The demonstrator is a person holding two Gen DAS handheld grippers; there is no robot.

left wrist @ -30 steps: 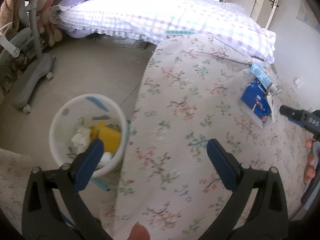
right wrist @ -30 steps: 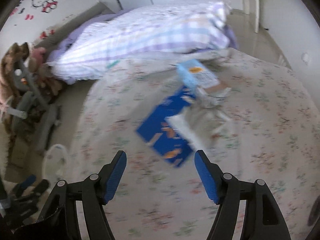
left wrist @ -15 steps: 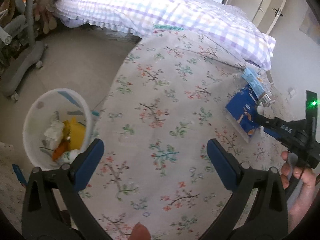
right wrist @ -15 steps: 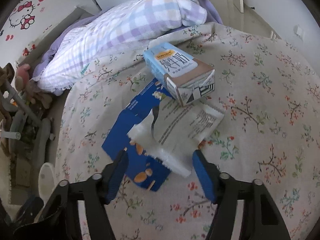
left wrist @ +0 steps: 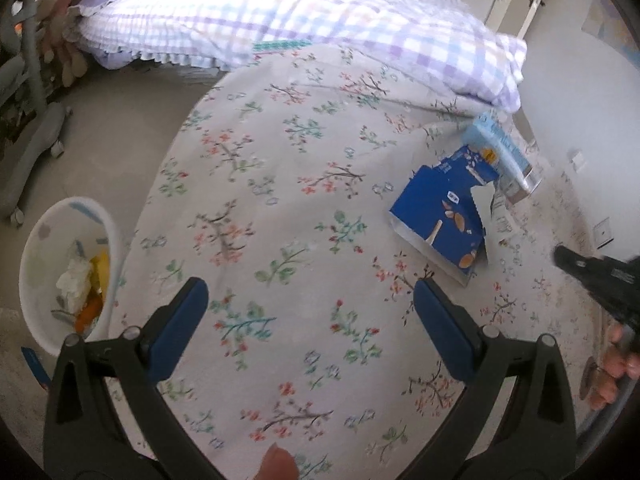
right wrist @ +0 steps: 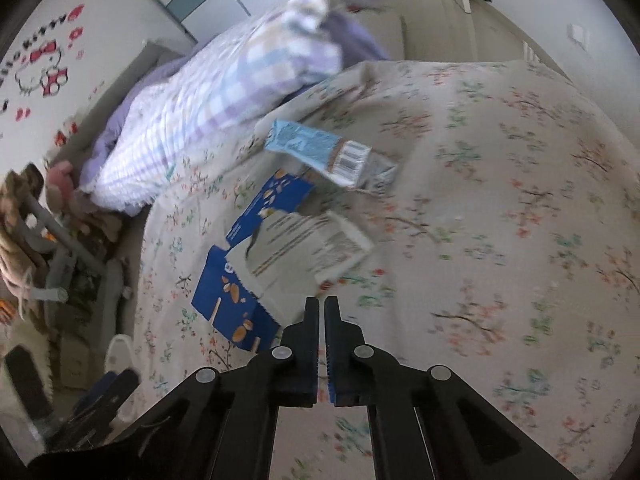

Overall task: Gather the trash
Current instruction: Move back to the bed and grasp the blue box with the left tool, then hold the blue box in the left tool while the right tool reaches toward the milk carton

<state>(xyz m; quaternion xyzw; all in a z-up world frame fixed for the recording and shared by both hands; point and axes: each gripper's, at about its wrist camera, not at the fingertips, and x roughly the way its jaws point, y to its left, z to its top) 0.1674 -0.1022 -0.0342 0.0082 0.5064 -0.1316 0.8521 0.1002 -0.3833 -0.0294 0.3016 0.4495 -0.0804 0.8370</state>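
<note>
A torn blue snack wrapper (left wrist: 440,216) with a white printed inner side (right wrist: 304,252) lies on the floral bedspread (left wrist: 280,200). A light blue milk carton (right wrist: 320,152) lies just beyond it (left wrist: 500,152). My right gripper (right wrist: 322,304) is shut, its tips at the near edge of the wrapper; whether they pinch it I cannot tell. It shows at the right edge of the left wrist view (left wrist: 592,272). My left gripper (left wrist: 308,312) is open and empty over the bedspread. A white trash bin (left wrist: 68,268) with rubbish in it stands on the floor at the left.
A purple checked quilt (left wrist: 280,20) lies across the far side of the bed. A grey chair base (left wrist: 32,152) and soft toys (right wrist: 64,192) stand on the floor at the left. Wall sockets (left wrist: 602,234) are on the right wall.
My right gripper has closed from wide open to shut at the wrapper's near edge. My left gripper has moved farther over the bed, with the bin sliding toward the left edge.
</note>
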